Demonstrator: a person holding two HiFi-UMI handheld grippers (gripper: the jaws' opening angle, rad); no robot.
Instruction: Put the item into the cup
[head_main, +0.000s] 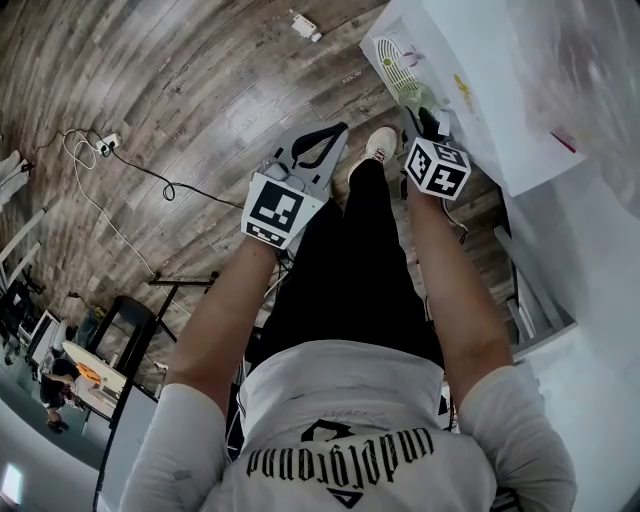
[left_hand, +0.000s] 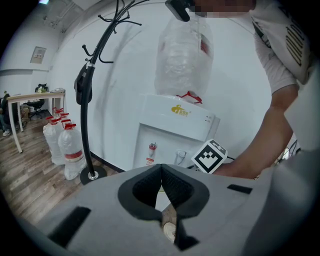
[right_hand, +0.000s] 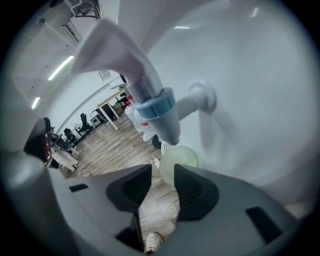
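Right gripper (right_hand: 161, 172) was released: jaws apart, no pad pressing on anything. The pale green translucent plastic cup (right_hand: 179, 161) stood just beyond the jaw tips, partly hidden by one jaw, under the blue-collared white tap (right_hand: 161, 115) of the white water dispenser (left_hand: 175, 125). Left gripper (left_hand: 161, 171) was clenched, pads together and empty, over the grey wooden floor (head_main: 180, 80).

White printed T-shirt (head_main: 350, 405), black trousers (head_main: 352, 265)

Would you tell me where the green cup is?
Right gripper view: the green cup sits below the blue tap, just beyond the right tool's open jaws.
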